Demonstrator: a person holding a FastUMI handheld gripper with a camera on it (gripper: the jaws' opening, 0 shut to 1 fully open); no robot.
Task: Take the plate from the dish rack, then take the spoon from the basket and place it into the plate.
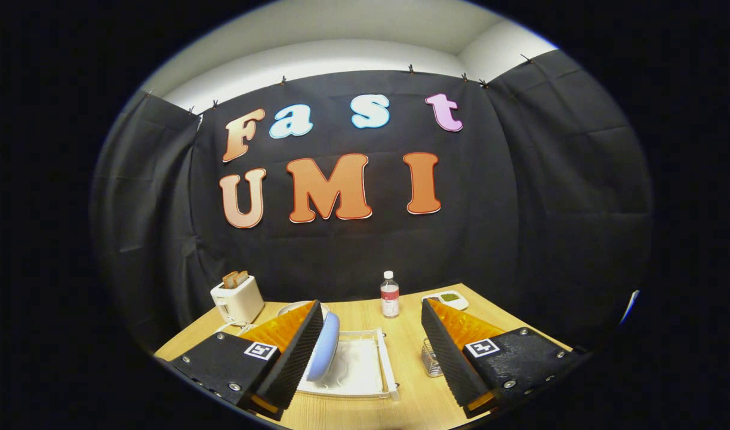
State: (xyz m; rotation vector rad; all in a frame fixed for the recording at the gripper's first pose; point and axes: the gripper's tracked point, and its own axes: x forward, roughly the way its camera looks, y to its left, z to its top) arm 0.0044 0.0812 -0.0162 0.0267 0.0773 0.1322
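gripper fingers wide apart, holding nothing. between them, nearer the left finger: plate standing on edge in the dish rack. judged rigid, smooth, likely slippery and breakable; best pinched on the exposed upper rim, one finger per face. wire basket sits just inside the right finger; spoon not discernible. beyond: bottle, toaster, small dish on the table.

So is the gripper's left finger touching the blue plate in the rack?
Cannot tell. In the gripper view the left finger overlaps the blue plate standing in the rack; no gap or contact shows.
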